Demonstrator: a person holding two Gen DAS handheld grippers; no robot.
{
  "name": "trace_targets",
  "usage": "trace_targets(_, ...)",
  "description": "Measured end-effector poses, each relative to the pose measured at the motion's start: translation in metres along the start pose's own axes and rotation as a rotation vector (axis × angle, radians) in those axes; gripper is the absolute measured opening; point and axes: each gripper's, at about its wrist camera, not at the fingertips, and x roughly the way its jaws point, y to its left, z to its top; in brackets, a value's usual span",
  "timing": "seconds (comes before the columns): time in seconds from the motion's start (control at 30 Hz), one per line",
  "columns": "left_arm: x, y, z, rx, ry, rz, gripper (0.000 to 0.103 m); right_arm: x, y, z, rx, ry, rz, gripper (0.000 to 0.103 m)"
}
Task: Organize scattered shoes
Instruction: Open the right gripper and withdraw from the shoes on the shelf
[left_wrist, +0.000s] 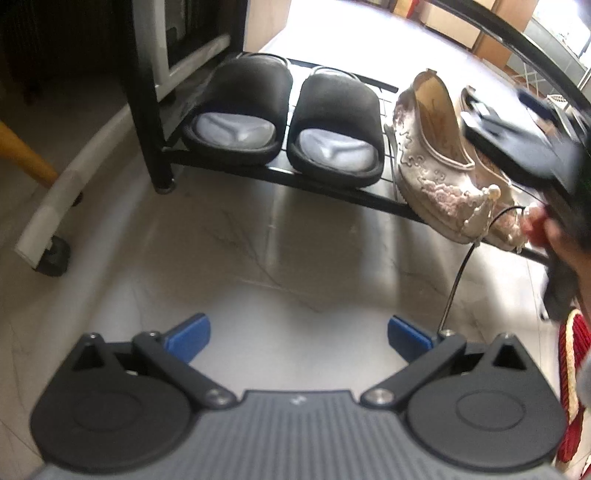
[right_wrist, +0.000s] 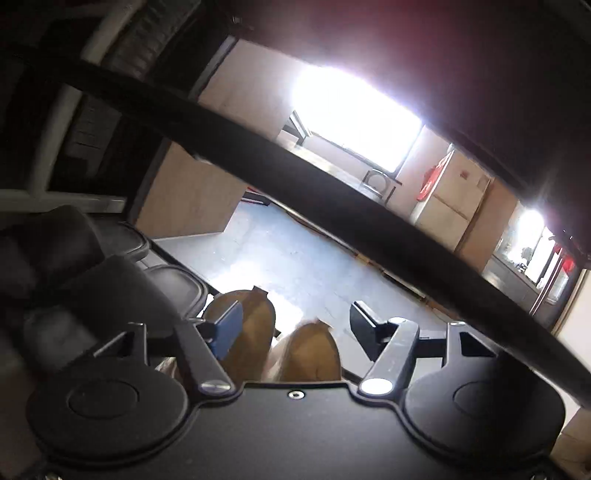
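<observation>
A pair of black slides (left_wrist: 284, 122) with grey footbeds sits on the left of the low black shoe rack (left_wrist: 332, 184). Two cream embroidered shoes (left_wrist: 432, 155) sit to their right on the same shelf. My left gripper (left_wrist: 297, 338) is open and empty, above the floor in front of the rack. My right gripper (right_wrist: 295, 325) is open just above the heels of the cream shoes (right_wrist: 310, 350), holding nothing; it also shows blurred in the left wrist view (left_wrist: 524, 140) over those shoes. The black slides (right_wrist: 110, 280) lie at its left.
A red slipper (left_wrist: 570, 387) lies on the floor at the right edge. A white wheeled frame (left_wrist: 51, 221) and a yellow leg (left_wrist: 22, 151) stand at the left. The rack's curved black bar (right_wrist: 332, 184) crosses above my right gripper. Glossy tile floor (left_wrist: 258, 258) lies before the rack.
</observation>
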Motion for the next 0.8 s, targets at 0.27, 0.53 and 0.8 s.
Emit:
trace_targets(0.27, 0.001, 0.001, 0.000, -0.007, 0.013, -0.005, 0.102, -0.059, -0.002, 0.000, 0.229, 0.229, 0.202, 0.059)
trace_targets(0.53, -0.008, 0.000, 0.002, -0.016, -0.019, -0.030, 0.102, -0.076, -0.008, 0.018, 0.281, 0.306, 0.152, 0.062)
trace_targets(0.8, -0.014, -0.005, -0.001, 0.007, -0.054, -0.029, 0.102, -0.125, -0.048, 0.036, 0.102, -0.295, -0.313, 0.065)
